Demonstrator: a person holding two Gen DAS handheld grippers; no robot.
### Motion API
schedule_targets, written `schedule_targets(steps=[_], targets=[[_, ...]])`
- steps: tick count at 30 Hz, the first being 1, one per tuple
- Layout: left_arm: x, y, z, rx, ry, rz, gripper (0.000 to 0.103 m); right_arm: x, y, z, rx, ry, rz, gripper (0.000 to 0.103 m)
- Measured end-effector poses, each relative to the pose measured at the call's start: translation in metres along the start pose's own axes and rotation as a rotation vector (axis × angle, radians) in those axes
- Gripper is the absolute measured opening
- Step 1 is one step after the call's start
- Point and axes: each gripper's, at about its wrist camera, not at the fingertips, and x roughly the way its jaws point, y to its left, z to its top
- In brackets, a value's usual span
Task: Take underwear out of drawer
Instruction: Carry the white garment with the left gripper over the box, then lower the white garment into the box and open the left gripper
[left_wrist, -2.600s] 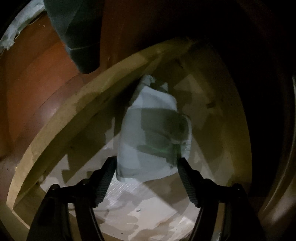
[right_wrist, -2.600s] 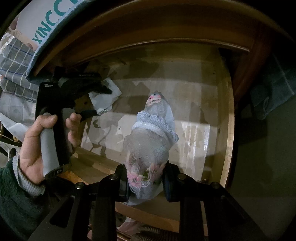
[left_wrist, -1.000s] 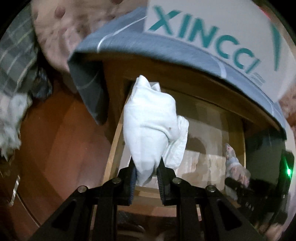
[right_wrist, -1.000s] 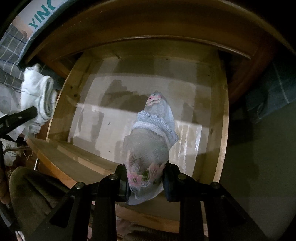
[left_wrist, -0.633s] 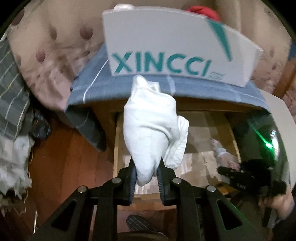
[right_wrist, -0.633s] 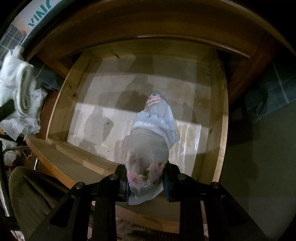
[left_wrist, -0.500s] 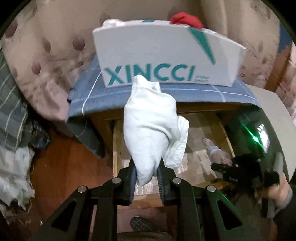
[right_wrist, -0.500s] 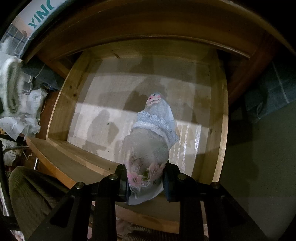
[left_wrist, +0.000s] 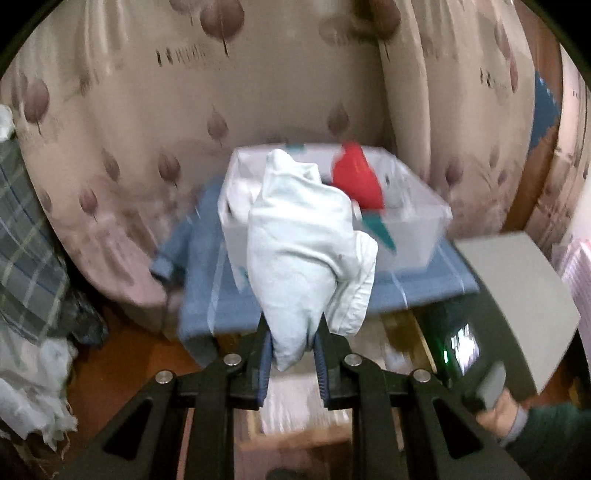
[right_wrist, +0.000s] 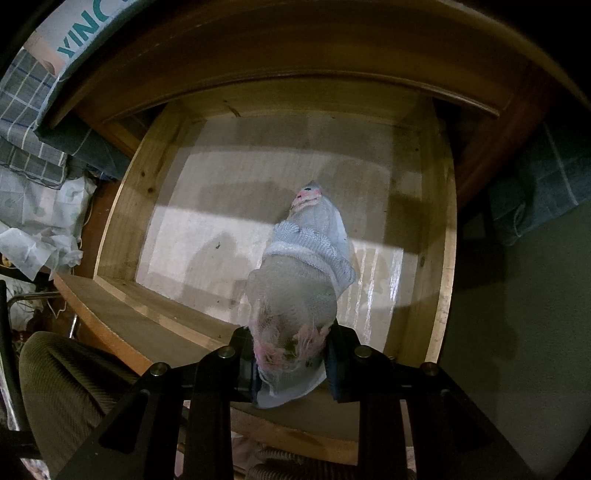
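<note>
Black ribbed pads on the left gripper (left_wrist: 293, 354) pinch the lower end of a pale, mint-white folded cotton underwear piece (left_wrist: 303, 254), so its bulk stands up ahead of the fingers and out of the drawer. The grip low on the bundle probably keeps the folds together while it is carried. Just past it, a blue cloth with thin white lines (left_wrist: 214, 295) covers the top of the cabinet, and on that cloth sits a white cardboard box with teal markings (left_wrist: 413, 229), open at the top, holding a red garment (left_wrist: 356, 177) and white fabric; it looks like the place meant for what comes out. Behind hangs a beige curtain printed with brown leaves (left_wrist: 147, 110).

In the right wrist view, the right gripper (right_wrist: 291, 363) clamps a grey mesh underwear piece with pink trim (right_wrist: 299, 280) at its near end, held above the pale-lined floor of the open wooden drawer (right_wrist: 437, 229). No other garment shows in the drawer. Judging by this, the second piece is not yet carried clear of the drawer.
</note>
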Motion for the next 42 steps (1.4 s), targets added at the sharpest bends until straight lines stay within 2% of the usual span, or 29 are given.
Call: schedule_targets(steps=[7, 9, 14, 19, 24, 28, 30, 33, 42], targets=[[-0.003, 0.010, 0.079, -0.011, -0.117, 0.023, 0.020, -0.001, -0.001, 0.000, 0.006, -0.002, 0.007, 0.024], [0.005, 0.012, 0.093, -0.014, -0.127, 0.031, 0.020, -0.001, -0.001, 0.000, 0.006, -0.004, 0.007, 0.024], [0.052, 0.008, 0.120, 0.025, -0.090, 0.038, 0.020, -0.001, -0.002, 0.000, 0.011, -0.006, 0.017, 0.024], [0.111, 0.012, 0.126, -0.024, 0.029, -0.011, 0.020, -0.001, -0.004, 0.001, 0.019, -0.001, 0.034, 0.024], [0.149, 0.007, 0.117, -0.029, 0.089, -0.035, 0.021, -0.001, -0.001, 0.001, 0.015, 0.001, 0.046, 0.024], [0.174, 0.005, 0.107, -0.008, 0.120, -0.010, 0.021, 0.000, -0.001, 0.002, 0.015, 0.005, 0.049, 0.024], [0.184, 0.009, 0.104, -0.032, 0.129, -0.014, 0.022, 0.000, -0.001, 0.002, 0.018, 0.005, 0.049, 0.024], [0.183, 0.012, 0.103, -0.065, 0.117, -0.032, 0.024, 0.001, 0.001, 0.003, 0.013, 0.011, 0.046, 0.024], [0.166, -0.002, 0.101, -0.008, 0.084, 0.044, 0.033, 0.001, 0.006, 0.002, 0.006, 0.010, 0.018, 0.024]])
